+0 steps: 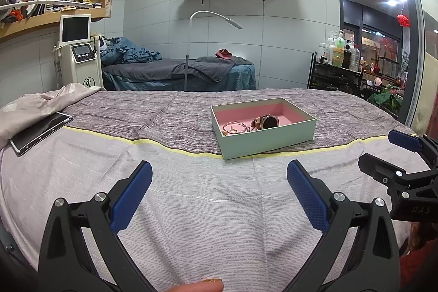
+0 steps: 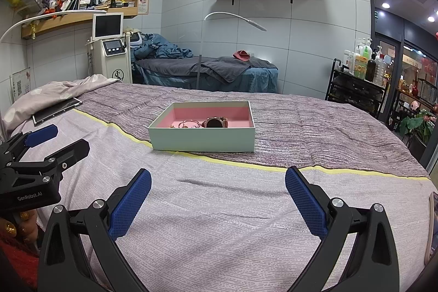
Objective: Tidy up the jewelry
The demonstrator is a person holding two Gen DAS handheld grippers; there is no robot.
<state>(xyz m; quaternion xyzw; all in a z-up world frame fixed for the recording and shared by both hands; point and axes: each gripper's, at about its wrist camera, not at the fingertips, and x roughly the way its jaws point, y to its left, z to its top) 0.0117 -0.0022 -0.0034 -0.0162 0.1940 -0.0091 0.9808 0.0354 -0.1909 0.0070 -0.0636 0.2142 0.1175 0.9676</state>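
A pale green box (image 1: 269, 140) with a pink lining sits on the bed ahead; it also shows in the right wrist view (image 2: 202, 141). Inside lie a rose-gold watch (image 1: 267, 122) with a dark face and a thin bracelet (image 1: 234, 127); both show in the right wrist view, the watch (image 2: 215, 123) and the bracelet (image 2: 189, 124). My left gripper (image 1: 219, 179) is open and empty, above the bedspread in front of the box. My right gripper (image 2: 217, 185) is open and empty too, beside it. Each gripper shows at the edge of the other's view.
A tablet (image 1: 41, 133) lies on the bed at the left by a crumpled pink cover (image 1: 35, 103). A yellow stripe (image 1: 169, 147) crosses the bedspread. Beyond stand a second bed (image 1: 178, 73), a white machine (image 1: 80, 56), a floor lamp (image 1: 216, 18) and a black trolley with bottles (image 1: 336, 73).
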